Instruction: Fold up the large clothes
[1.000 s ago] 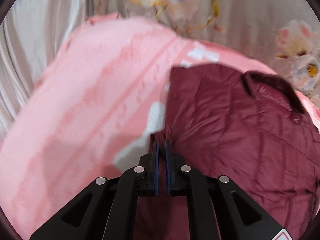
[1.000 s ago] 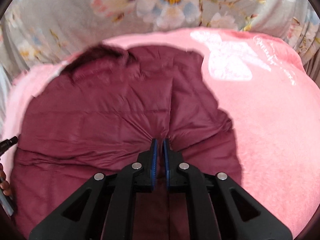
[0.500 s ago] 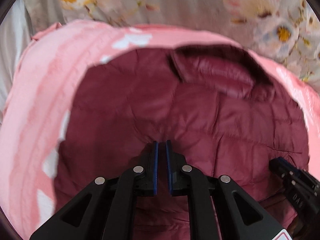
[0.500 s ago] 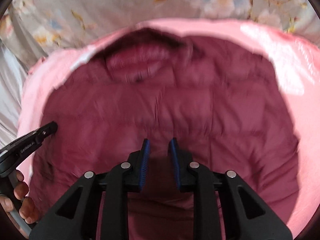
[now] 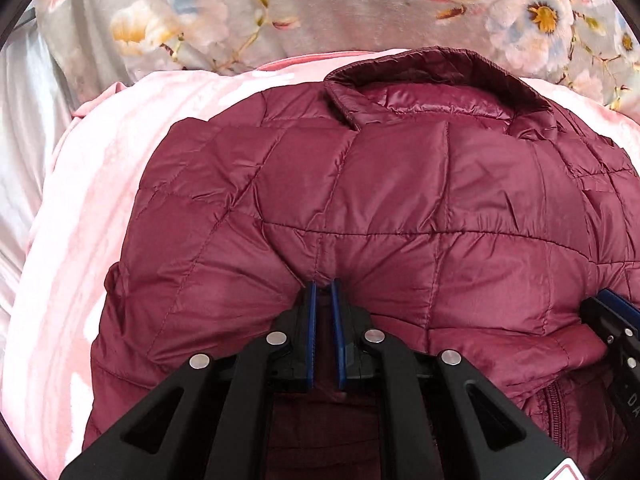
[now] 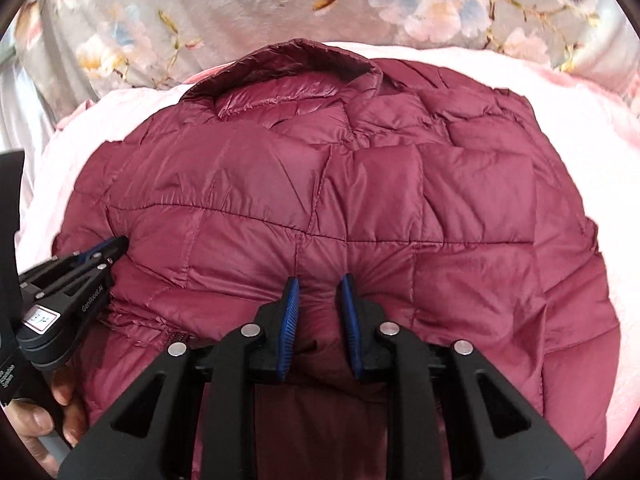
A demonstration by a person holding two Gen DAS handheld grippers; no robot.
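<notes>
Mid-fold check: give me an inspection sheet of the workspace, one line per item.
Surface: pink blanket under everything.
Job's things: maroon quilted jacket lying folded, collar at the far end, zipper showing at the near edge.
Clutter: nothing seen.
Grippers: left tongs pinching the jacket's near fold; right tongs parted, fabric bulging between them.
Cables: nothing seen.
Surroundings: floral fabric behind the blanket.

The right gripper point(image 6: 319, 284) is opening its jaws wider on the folded maroon jacket point(image 6: 360, 200), whose collar point(image 6: 288, 60) is now showing sharply, closer in both views.
</notes>
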